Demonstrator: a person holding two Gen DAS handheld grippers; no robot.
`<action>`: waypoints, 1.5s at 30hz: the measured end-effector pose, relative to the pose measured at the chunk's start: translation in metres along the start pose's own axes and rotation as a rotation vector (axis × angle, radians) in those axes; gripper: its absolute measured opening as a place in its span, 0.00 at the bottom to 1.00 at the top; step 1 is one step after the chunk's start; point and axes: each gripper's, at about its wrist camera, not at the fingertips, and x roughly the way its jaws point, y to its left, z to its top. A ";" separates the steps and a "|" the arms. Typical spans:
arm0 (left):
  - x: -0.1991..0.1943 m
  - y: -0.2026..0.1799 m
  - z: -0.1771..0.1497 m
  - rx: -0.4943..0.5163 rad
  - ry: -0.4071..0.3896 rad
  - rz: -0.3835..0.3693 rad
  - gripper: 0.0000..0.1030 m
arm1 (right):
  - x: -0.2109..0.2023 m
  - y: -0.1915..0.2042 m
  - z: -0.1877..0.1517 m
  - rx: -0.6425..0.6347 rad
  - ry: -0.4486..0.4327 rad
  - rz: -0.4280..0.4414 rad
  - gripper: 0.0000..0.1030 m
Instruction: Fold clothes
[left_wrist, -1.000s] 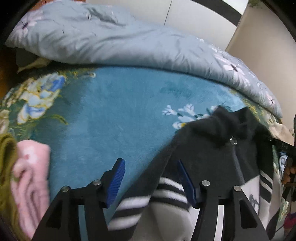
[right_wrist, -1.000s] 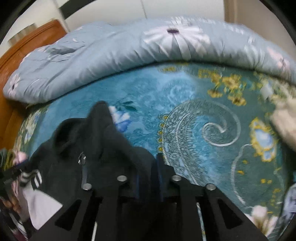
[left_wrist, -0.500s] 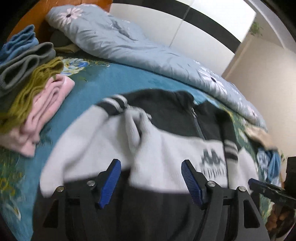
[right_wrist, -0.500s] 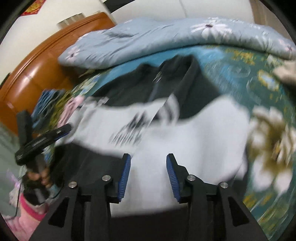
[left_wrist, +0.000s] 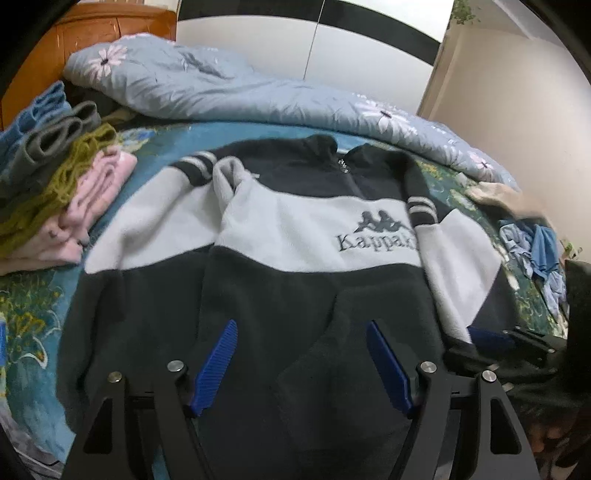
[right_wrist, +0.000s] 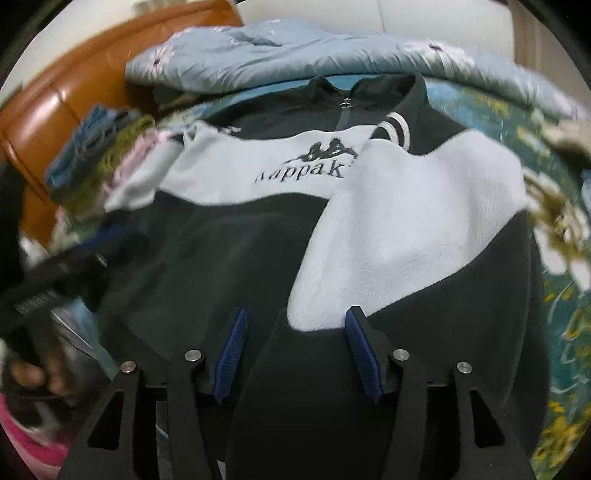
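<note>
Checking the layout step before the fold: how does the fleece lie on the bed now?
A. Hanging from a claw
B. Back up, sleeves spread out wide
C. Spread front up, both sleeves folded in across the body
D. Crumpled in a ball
C: the fleece lies flat with its logo and zip facing up, both striped cuffs pointing toward the collar.

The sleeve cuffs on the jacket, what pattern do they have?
Black with white stripes; the sleeve cuffs on the jacket show best in the left wrist view.
</note>
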 end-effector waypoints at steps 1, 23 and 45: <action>-0.003 0.000 -0.001 -0.007 -0.003 -0.006 0.76 | 0.001 0.003 -0.002 -0.019 0.002 -0.023 0.55; 0.002 0.014 -0.006 -0.089 0.041 -0.017 0.78 | -0.191 -0.259 0.056 0.457 -0.365 -0.323 0.11; 0.004 0.077 -0.024 -0.269 0.121 -0.164 0.78 | -0.142 -0.218 0.005 0.322 -0.276 -0.053 0.51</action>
